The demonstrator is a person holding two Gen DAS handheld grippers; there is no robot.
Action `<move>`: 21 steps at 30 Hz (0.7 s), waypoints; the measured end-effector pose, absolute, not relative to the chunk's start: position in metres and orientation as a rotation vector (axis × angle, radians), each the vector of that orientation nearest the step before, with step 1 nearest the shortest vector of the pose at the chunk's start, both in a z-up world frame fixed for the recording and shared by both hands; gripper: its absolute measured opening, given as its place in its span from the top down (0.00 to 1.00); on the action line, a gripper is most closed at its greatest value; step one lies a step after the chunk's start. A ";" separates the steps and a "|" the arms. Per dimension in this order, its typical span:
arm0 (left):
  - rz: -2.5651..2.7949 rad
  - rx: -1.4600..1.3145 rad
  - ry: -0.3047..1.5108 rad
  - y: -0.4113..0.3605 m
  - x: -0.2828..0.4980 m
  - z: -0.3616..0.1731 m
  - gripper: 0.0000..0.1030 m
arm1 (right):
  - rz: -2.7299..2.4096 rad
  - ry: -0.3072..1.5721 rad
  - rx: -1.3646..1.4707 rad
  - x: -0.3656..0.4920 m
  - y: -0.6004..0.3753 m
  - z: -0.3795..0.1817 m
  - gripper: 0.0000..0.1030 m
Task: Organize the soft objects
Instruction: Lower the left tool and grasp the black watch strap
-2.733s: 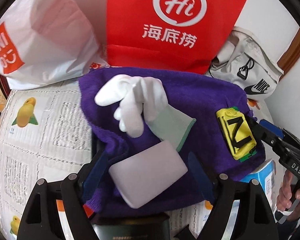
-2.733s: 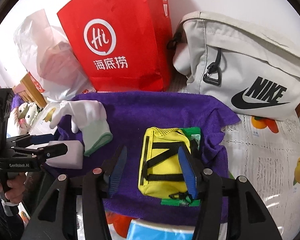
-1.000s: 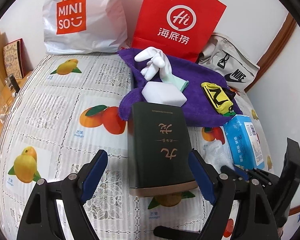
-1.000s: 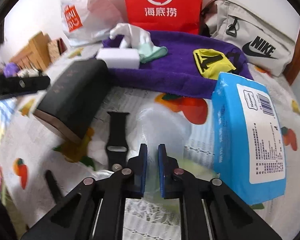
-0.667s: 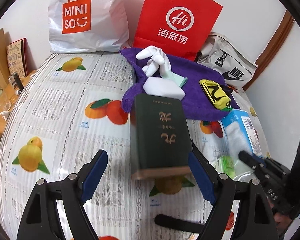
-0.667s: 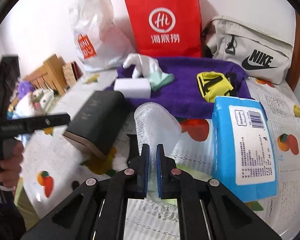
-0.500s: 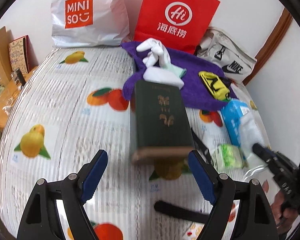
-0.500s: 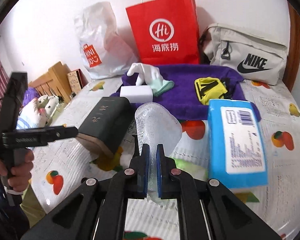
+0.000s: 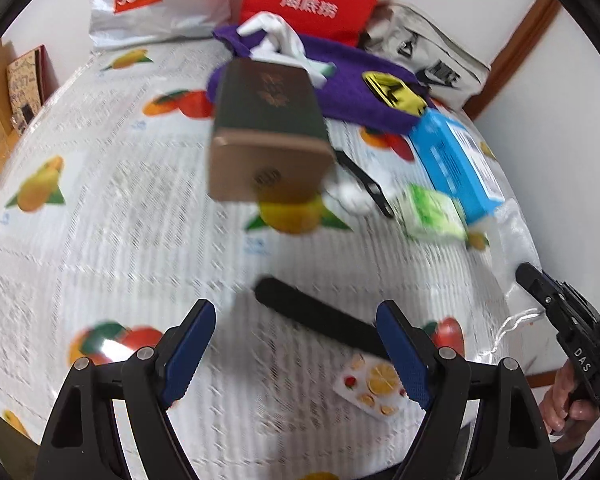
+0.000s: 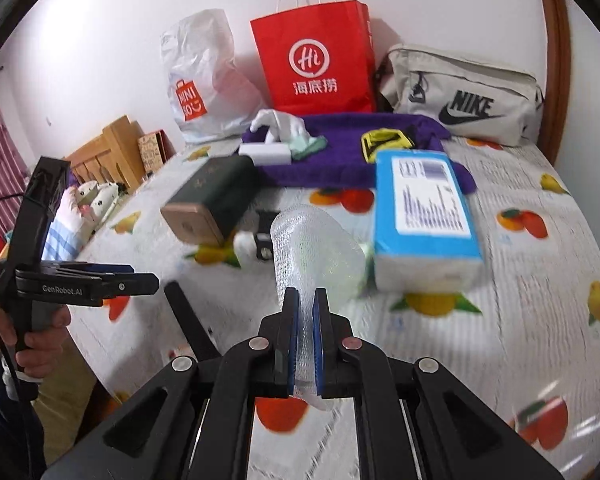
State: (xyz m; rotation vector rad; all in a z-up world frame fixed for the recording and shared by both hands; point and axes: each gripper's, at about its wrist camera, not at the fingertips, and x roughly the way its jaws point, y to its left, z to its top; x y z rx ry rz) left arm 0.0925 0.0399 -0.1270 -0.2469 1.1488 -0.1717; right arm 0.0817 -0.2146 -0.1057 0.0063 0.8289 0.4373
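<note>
right gripper (image 10: pixel 305 322): clamped on bubble wrap sheet (image 10: pixel 312 252), now lifted clear of the fruit-print tablecloth (image 10: pixel 520 312); a second ago it was low over the cloth
left gripper (image 9: pixel 296 344): jaws apart, empty, now above black strap (image 9: pixel 320 314)
open cloth at left, table edge near
purple towel (image 10: pixel 340 160) at back with white glove (image 10: pixel 278 122), sponge (image 10: pixel 265 152), yellow pouch (image 10: pixel 386 140)
dark box (image 10: pixel 208 200), blue tissue pack (image 10: pixel 424 208) stand between

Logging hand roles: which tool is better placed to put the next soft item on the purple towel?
Right. The right tool is already shut on the bubble wrap, facing the purple towel. The left tool is open, holding nothing.
</note>
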 end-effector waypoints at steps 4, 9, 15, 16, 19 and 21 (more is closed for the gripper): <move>-0.200 -0.228 1.175 0.026 0.084 -0.135 0.21 | 0.402 0.833 -0.029 0.072 -0.226 -0.115 0.93; -0.245 -0.256 1.191 0.010 0.085 -0.151 0.22 | 0.366 0.844 -0.015 0.065 -0.245 -0.129 0.93; -0.215 -0.221 1.149 -0.005 0.101 -0.153 0.22 | 0.361 0.849 0.013 0.062 -0.260 -0.140 0.93; -0.211 -0.212 1.144 -0.009 0.105 -0.152 0.22 | 0.360 0.849 0.022 0.062 -0.263 -0.141 0.93; -0.199 -0.178 1.129 -0.020 0.116 -0.152 0.22 | 0.355 0.854 0.039 0.063 -0.267 -0.145 0.93; -0.198 -0.151 1.114 -0.029 0.121 -0.152 0.23 | 0.355 0.859 0.051 0.065 -0.271 -0.148 0.93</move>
